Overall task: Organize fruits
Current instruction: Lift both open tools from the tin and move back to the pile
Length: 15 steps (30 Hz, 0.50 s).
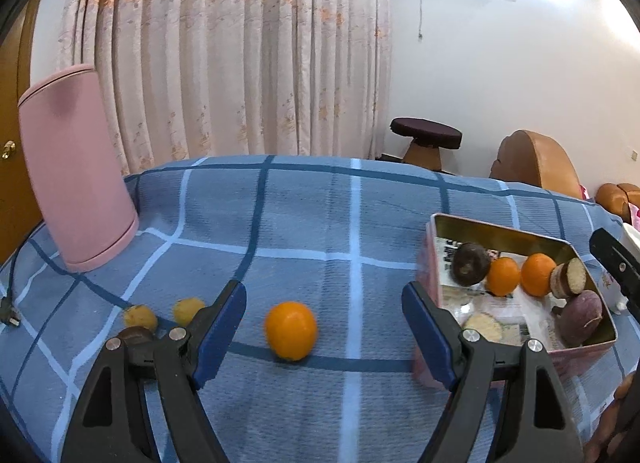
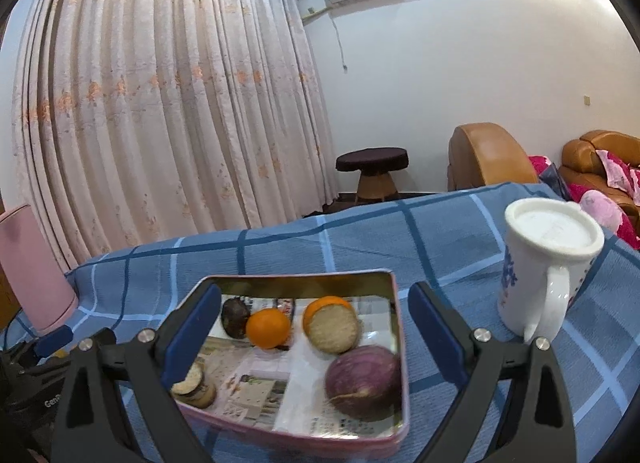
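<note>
With the 2 blue-padded fingers of the left gripper [image 1: 324, 309] held wide and empty, the round orange fruit [image 1: 291, 330] lying between them on the blue checked cloth [image 1: 304, 223] could be nudged and rolled away if struck off-centre.

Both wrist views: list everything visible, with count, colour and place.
tin: one, pink outside, gold inside, on blue checked cloth
oranges in tin: two
loose orange: one, on cloth ahead of the left gripper
yellow fruits: two, left on cloth
purple round fruit: one, tin's near corner
mug: one, white, upside down, right of tin
pink cylinder: one, far left
left gripper: open
right gripper: open, over tin
</note>
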Each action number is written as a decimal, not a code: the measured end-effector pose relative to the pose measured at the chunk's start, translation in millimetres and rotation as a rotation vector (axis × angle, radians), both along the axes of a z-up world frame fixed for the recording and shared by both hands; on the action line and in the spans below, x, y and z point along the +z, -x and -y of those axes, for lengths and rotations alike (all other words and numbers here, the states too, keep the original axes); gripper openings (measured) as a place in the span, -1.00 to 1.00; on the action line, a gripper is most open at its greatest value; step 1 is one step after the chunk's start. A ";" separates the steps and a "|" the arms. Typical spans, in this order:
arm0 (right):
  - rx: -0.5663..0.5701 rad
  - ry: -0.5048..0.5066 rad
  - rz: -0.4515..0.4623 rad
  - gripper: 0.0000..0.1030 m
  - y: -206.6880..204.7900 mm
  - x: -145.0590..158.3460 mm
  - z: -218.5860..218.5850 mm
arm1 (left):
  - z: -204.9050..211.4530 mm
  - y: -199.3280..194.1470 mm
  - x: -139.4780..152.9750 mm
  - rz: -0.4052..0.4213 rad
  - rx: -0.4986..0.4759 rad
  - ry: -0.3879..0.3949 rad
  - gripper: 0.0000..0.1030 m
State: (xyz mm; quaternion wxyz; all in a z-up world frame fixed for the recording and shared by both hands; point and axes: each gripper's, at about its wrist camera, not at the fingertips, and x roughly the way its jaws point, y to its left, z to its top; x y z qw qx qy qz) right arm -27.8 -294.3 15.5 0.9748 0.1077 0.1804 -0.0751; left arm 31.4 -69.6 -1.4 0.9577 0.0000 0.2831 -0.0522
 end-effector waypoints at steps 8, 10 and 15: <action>0.048 0.026 -0.012 0.88 1.5 0.0 -33.4 | -27.5 -0.9 -2.9 -0.016 0.038 0.003 0.57; 0.062 0.036 -0.011 0.88 2.4 -0.2 -43.5 | -35.6 -1.7 -3.3 -0.021 0.050 0.009 0.57; 0.097 0.046 -0.016 0.88 0.6 0.2 -68.7 | -56.5 -2.3 -4.6 -0.036 0.076 0.009 0.57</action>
